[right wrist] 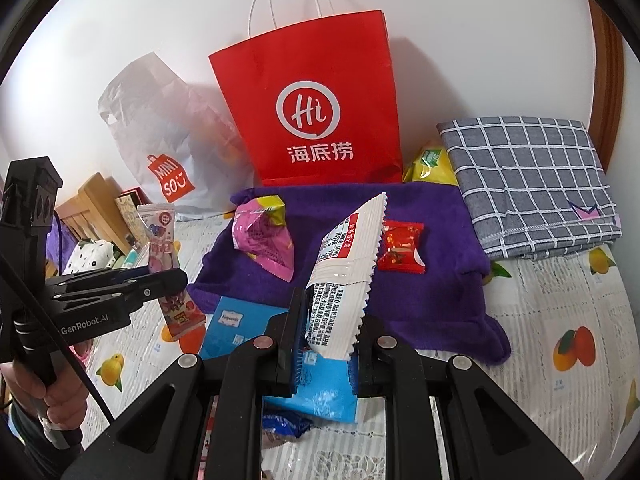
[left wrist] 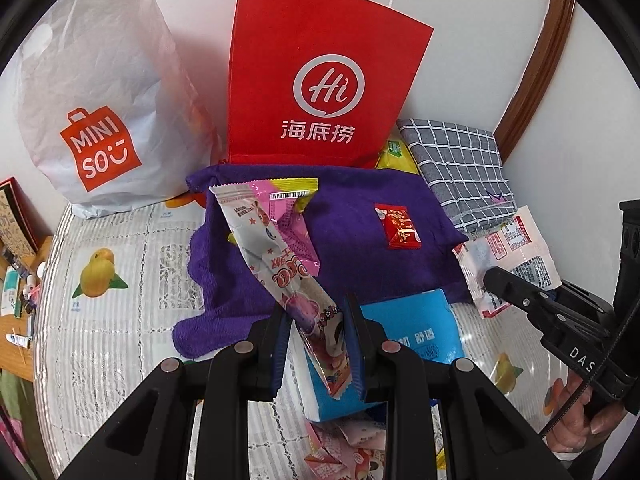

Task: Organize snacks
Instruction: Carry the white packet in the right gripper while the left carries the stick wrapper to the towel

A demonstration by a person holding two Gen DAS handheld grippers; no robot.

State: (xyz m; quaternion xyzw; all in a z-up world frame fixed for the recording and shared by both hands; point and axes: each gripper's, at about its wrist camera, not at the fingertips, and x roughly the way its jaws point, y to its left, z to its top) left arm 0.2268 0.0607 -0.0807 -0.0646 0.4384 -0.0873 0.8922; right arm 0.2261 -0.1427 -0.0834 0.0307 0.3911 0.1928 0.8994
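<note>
The left gripper (left wrist: pixel 318 344) has its jaws clamped on a long pink-and-white snack packet (left wrist: pixel 276 264), low centre. The right gripper's (right wrist: pixel 326 340) jaws pinch a white sachet (right wrist: pixel 346 276). Behind, centre top, stands a red paper bag (right wrist: pixel 316 112), contents hidden; upper left, a white plastic bag (left wrist: pixel 100 92).

Two black handheld grippers

Left gripper (left wrist: pixel 318 344) has blue pads; right gripper (right wrist: pixel 326 344), silver pivot screws, "GenRobot.AI" lettering, black cable.
</note>
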